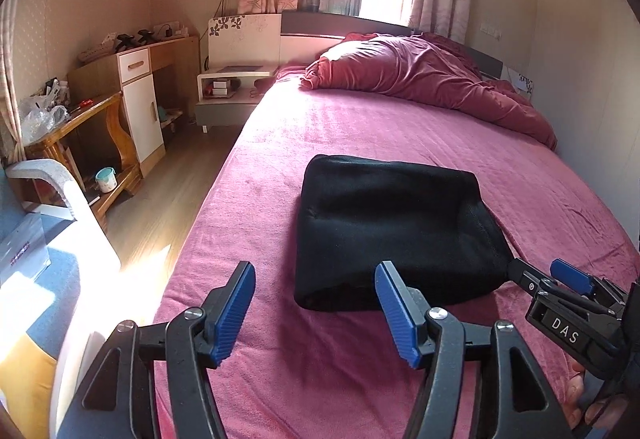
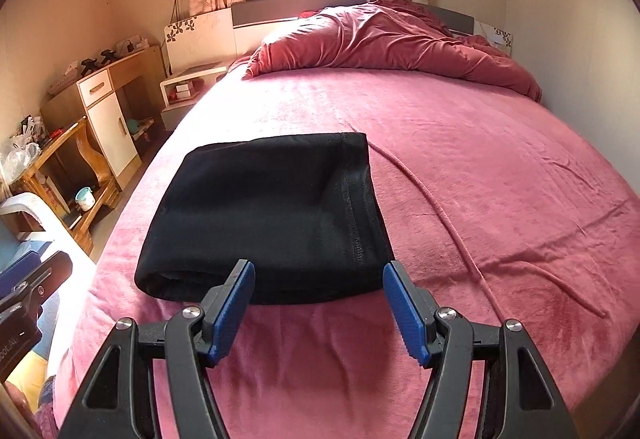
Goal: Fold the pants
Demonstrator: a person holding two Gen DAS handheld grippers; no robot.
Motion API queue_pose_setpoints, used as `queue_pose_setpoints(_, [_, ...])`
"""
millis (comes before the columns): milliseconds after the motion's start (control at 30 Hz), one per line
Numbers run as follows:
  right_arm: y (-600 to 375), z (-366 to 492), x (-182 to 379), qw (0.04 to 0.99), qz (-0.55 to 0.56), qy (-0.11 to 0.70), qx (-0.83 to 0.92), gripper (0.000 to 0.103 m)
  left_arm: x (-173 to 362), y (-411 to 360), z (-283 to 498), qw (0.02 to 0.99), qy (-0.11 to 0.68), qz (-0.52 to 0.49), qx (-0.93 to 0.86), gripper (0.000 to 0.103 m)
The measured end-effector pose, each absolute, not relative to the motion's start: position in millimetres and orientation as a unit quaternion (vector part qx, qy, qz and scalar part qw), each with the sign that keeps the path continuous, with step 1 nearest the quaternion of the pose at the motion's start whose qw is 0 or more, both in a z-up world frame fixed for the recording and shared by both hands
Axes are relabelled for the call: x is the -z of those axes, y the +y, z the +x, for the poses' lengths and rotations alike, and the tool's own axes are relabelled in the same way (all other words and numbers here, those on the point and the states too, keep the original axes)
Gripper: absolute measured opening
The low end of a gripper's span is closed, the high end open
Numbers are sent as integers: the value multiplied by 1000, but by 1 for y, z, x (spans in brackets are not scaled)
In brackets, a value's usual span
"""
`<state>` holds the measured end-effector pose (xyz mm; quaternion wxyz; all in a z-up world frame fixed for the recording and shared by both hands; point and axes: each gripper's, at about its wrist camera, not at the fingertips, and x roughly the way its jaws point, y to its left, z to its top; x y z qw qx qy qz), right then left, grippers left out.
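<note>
The black pants (image 1: 384, 227) lie folded into a compact rectangle on the pink bed sheet (image 1: 360, 127). They also show in the right wrist view (image 2: 272, 207), with a stitched hem along their right edge. My left gripper (image 1: 316, 279) is open and empty, just short of the bundle's near edge. My right gripper (image 2: 318, 275) is open and empty at the bundle's near right corner. The right gripper also shows in the left wrist view (image 1: 548, 275), beside that corner. Part of the left gripper shows at the left edge of the right wrist view (image 2: 28, 279).
A crumpled red duvet (image 2: 380, 39) lies at the head of the bed. A long crease (image 2: 440, 223) runs across the sheet right of the pants. Left of the bed are a nightstand (image 1: 232, 87), a desk with a cabinet (image 1: 136, 87), a wooden stand (image 1: 96, 143) and a white chair (image 1: 60, 191).
</note>
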<state>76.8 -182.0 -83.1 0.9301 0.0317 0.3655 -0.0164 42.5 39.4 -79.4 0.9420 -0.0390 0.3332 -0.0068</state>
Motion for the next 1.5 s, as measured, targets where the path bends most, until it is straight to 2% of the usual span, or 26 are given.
queue_pose_setpoints(233, [-178, 74, 81, 932, 23, 362, 16, 67, 75, 36, 36, 947, 320, -29, -6, 74])
queue_pose_setpoints(1500, [-173, 64, 79, 935, 16, 354, 19, 70, 69, 37, 27, 951, 308, -22, -38, 74])
